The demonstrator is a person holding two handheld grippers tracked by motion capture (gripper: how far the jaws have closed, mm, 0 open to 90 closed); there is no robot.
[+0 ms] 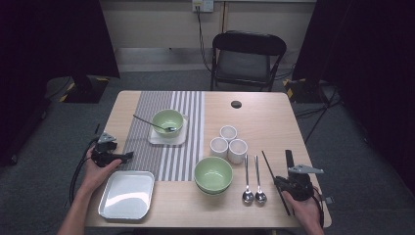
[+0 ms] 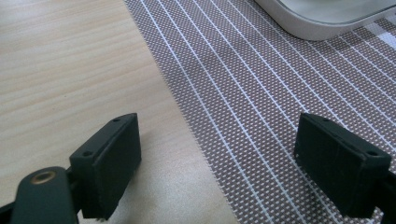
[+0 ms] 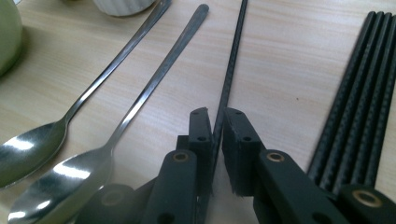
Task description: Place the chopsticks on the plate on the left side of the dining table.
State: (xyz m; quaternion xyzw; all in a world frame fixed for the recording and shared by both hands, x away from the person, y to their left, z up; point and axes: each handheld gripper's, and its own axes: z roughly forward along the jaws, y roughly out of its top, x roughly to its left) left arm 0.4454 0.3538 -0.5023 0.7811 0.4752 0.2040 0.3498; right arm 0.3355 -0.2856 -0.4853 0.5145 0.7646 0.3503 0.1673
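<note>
high view: a light wooden table (image 1: 274,117) set with tableware. the right gripper (image 1: 286,188) lies near the table's right front edge, its jaws clenched on a single black chopstick (image 1: 271,171) that runs diagonally from just right of the spoons back toward the person's hand. a bundle of further black chopsticks (image 1: 289,159) lies just to the right of it, apart from the held one. two metal spoons (image 1: 253,183) lie side by side between the chopstick and a stack of green bowls (image 1: 213,175). behind the spoons stand three white ribbed cups (image 1: 228,143), touching one another.

right gripper view: the chopstick (image 3: 231,70) passes between the two black pads, which are nearly together and press on it – a firm grasp near its lower end. the spoons (image 3: 60,154) lie to the left, bowls facing up; the chopstick bundle (image 3: 362,102) lies to the right.

left side: the left gripper (image 1: 128,156) rests at the left edge of a grey striped placemat (image 1: 169,147), just behind a white rectangular tray (image 1: 127,195). left gripper view: its jaws stand wide apart with nothing between them – released – one over bare wood, the other over the placemat (image 2: 261,93).

farther back on the placemat: a green bowl (image 1: 168,122) holding a spoon (image 1: 147,121), set on a white square plate (image 1: 156,138).
</note>
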